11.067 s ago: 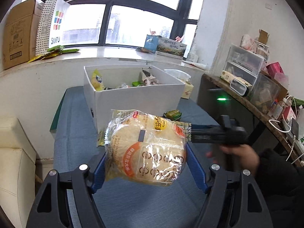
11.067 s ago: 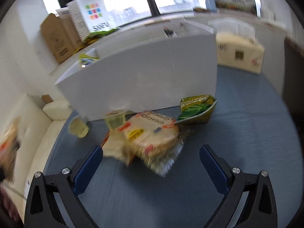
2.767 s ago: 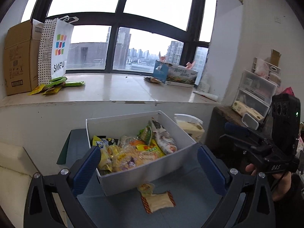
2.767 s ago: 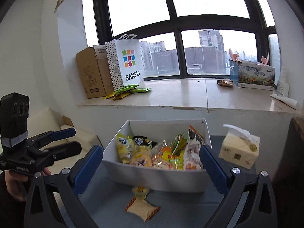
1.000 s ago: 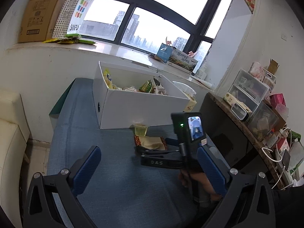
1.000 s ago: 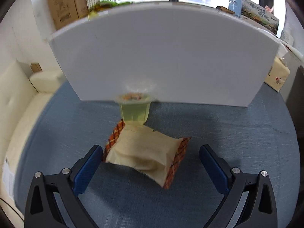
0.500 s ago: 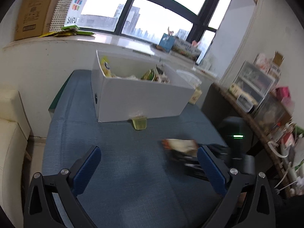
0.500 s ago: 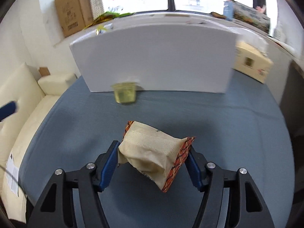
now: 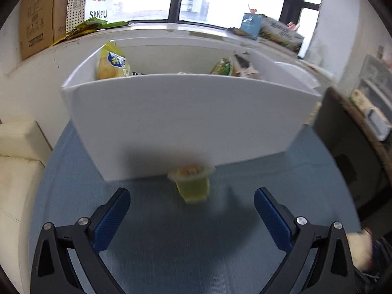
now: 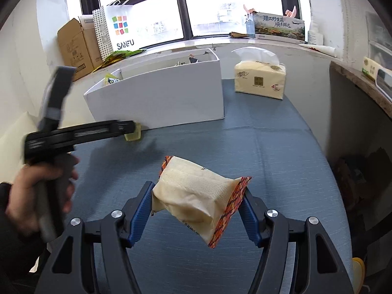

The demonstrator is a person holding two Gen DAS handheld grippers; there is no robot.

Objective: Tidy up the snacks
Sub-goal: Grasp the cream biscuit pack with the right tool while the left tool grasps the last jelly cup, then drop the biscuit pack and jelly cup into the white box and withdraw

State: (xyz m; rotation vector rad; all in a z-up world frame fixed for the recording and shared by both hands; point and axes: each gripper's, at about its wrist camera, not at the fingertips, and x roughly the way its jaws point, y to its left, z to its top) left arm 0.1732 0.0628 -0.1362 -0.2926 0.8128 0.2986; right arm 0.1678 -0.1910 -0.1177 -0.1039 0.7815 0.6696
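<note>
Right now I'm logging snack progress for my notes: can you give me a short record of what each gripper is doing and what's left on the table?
right gripper: shut on the tan snack packet, held above the blue table
left gripper: open, empty, aimed at the jelly cup
jelly cup: on the table, against the white box's front wall
white box: already holds several snacks

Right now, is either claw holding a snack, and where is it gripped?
The right claw pinches the tan snack packet across its two ends. The left claw holds nothing.
</note>
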